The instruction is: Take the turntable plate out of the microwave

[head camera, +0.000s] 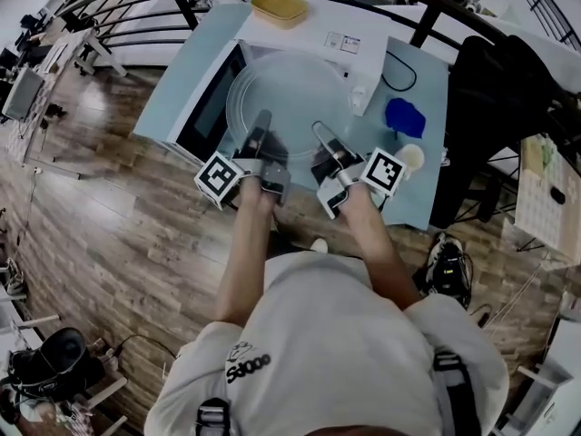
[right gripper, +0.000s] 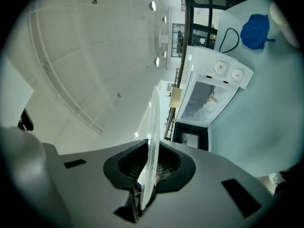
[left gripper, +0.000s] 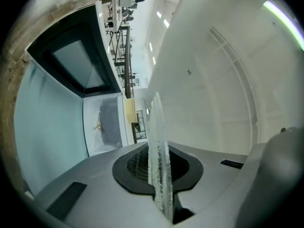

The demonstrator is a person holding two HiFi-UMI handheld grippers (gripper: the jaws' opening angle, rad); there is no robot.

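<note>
Turntable plate [head camera: 289, 94] rim inside both pairs of jaws

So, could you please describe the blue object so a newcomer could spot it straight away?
Find the white microwave on the pale blue table. Just right of it, near the black cable, lies the blue object, the only deep-blue thing there.

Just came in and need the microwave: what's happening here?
A person holds a tool in each hand. The left tool and right tool are both clamped on the near rim of the glass turntable plate, holding it in the air by the white microwave. The microwave's door stands open.
</note>
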